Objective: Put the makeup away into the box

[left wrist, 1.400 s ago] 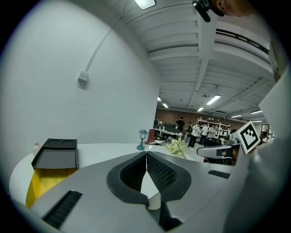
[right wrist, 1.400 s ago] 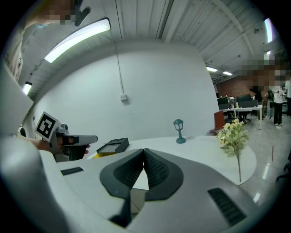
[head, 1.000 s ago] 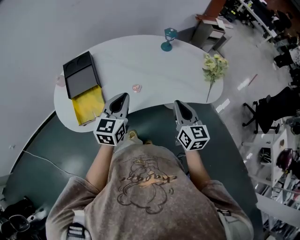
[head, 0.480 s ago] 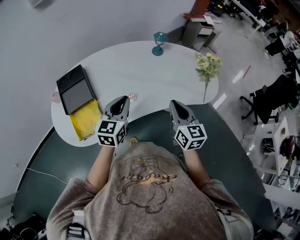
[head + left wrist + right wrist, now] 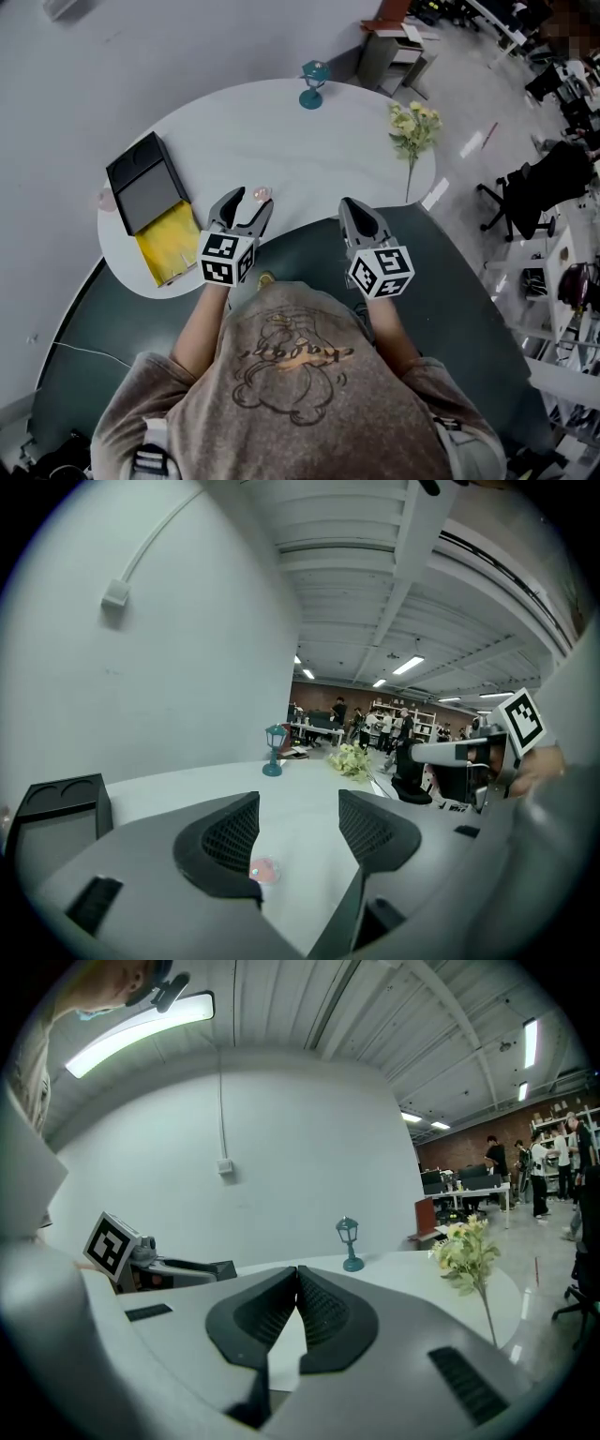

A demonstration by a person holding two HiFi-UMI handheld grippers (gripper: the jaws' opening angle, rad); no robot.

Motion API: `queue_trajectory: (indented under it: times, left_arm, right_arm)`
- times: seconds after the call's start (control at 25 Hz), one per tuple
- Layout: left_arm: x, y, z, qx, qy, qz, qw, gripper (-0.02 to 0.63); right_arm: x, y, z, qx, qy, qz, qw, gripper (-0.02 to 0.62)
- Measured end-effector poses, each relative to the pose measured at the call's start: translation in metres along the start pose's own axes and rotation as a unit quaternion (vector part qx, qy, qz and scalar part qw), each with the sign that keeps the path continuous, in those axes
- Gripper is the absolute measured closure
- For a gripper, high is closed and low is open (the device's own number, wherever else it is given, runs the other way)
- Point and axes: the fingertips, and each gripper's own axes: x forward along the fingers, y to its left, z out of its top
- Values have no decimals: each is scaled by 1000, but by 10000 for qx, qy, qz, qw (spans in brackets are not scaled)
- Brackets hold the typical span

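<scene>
Now the left gripper (image 5: 300, 823) is reaching closer to the small pink makeup piece (image 5: 263, 871), and its fingers have just been opening. The makeup piece is lying on the desk (image 5: 281, 131) between the released fingers, untouched. The black box (image 5: 145, 183) is sitting at the desk's left. The right gripper (image 5: 297, 1283) is hovering with clenched, empty fingers.

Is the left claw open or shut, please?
Open: the left claw has just been opening; the pink makeup lies between its jaws, ungripped.
</scene>
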Motion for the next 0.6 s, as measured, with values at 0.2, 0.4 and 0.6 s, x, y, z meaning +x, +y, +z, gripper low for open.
queue_trajectory:
  times: [0.2, 0.4, 0.6]
  left_arm:
    - [15, 5, -16, -37, 267, 31, 9996, 262]
    - [38, 9, -41, 119, 655, -46, 9978, 253]
    - [62, 20, -72, 230, 1082, -72, 9938, 255]
  right_arm:
    - [-7, -7, -3, 65, 29, -167, 9998, 591]
    - [-18, -16, -7, 134, 42, -380, 9992, 591]
    - [-30, -24, -14, 210, 137, -590, 9979, 591]
